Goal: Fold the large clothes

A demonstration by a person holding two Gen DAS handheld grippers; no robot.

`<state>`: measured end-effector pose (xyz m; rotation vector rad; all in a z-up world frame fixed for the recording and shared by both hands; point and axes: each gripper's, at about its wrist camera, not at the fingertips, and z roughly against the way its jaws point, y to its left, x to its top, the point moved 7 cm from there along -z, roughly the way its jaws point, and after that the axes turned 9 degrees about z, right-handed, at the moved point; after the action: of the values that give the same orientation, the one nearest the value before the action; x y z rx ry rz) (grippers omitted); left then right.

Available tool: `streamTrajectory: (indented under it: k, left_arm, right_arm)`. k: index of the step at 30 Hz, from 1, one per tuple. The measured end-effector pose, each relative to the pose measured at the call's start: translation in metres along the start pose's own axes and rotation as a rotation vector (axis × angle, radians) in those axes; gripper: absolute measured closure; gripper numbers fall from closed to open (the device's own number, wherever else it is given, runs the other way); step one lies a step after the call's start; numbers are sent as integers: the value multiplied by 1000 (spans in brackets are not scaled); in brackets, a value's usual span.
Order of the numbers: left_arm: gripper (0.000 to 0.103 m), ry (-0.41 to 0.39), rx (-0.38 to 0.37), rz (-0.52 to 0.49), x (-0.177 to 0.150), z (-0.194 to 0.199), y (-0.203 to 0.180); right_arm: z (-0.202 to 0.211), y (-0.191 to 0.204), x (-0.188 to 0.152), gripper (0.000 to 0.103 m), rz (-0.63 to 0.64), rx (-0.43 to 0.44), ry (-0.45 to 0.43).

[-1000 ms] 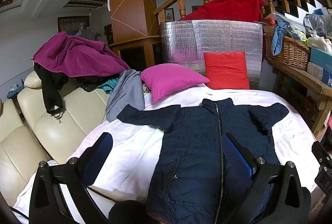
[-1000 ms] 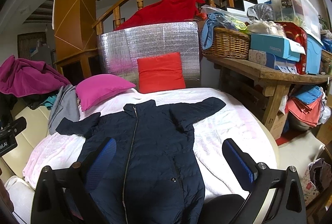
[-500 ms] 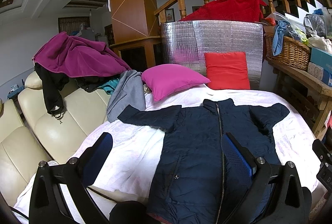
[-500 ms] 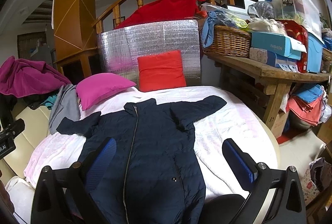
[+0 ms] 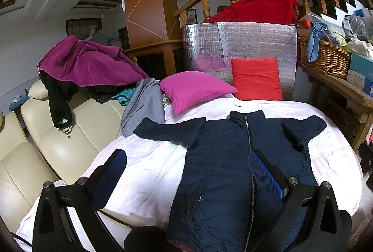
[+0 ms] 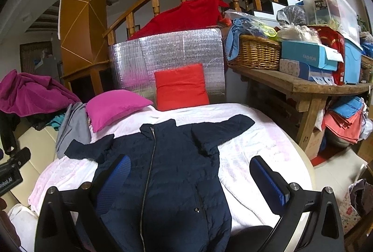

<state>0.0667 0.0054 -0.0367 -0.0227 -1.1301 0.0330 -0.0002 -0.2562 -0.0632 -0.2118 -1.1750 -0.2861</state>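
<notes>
**Jacket flat, both tools wide**

Legible text: "FASHION" on blue box (image 6: 309, 57) on the counter (image 6: 303, 86); "ROX" label on clear bin (image 6: 326, 9).

Left tool (image 5: 186, 172): fingers spread wide, holding nothing, above the jacket (image 5: 221, 158).

Right tool (image 6: 191, 179): also wide, empty, above the jacket's right half.

Jacket lies zipped, front up, sleeves out, on the white blanket (image 5: 149, 172). Pink pillow (image 5: 195, 88) and red pillow (image 5: 256, 79) lie beyond the collar.
</notes>
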Motion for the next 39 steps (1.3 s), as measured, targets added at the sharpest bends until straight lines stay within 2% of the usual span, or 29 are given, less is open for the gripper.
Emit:
streamTrajectory:
  k: [6,10,14,17,20,23,27,29,35,39]
  left_arm:
    - [0,12,7,-8,-1,-13,0]
    - [0,76,-4,-15,-11,-49,-6]
    - [0,276,-28,-42,-43,-128,-18]
    - [0,452,3,-80,-81,-196,-30]
    - [0,534,34,-104,-107,-249,-46]
    - [0,553,33,-93,-114,-287,-66]
    - [0,536,52,-100,-114,-333,-94]
    - [0,555,57,-95,-120,-355,-106]
    - [0,653,43,-125,-157,-379,-114]
    - [0,650,12,-65,-160,-377,-109]
  right_arm:
    - [-8,-5,12,0,-53,55,-43]
    - [-49,-19,10,0,-134,176,38]
    - [-110,-56,-4,0,-290,272,136]
    - [-163,-96,-23,0,-450,307,218]
    - [-216,-135,-45,0,-630,322,277]
    - [-265,-156,-57,0,-732,331,318]
    - [-327,-172,-63,0,-794,337,335]
    - [-360,-179,-67,0,-843,341,337]
    - [-438,-192,-77,2,-885,327,376]
    - [-473,-192,-99,11,-942,305,437]
